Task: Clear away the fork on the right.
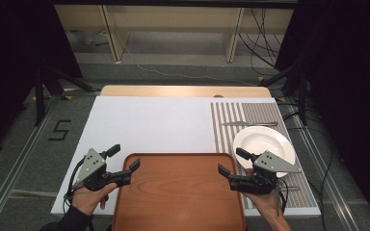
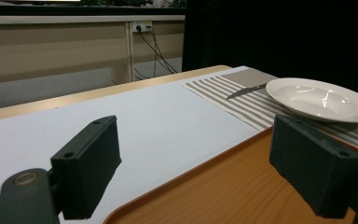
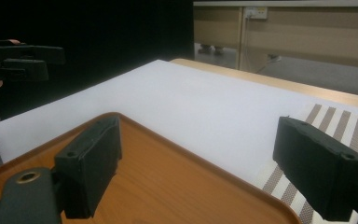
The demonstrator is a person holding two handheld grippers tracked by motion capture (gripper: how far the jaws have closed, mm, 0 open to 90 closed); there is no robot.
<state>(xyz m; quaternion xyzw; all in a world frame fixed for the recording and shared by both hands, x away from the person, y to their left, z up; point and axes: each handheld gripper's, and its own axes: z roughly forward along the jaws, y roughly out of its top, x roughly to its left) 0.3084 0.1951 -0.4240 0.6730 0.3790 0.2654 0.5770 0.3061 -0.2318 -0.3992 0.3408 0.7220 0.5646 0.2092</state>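
White plate [image 1: 264, 142] and knife [image 1: 248, 123] flank wooden tray [image 1: 178, 192].

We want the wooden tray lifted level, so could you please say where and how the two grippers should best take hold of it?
Grip the tray by its raised rim at the far corners, left gripper from the left, right gripper from the right: both already flank those corners, open.
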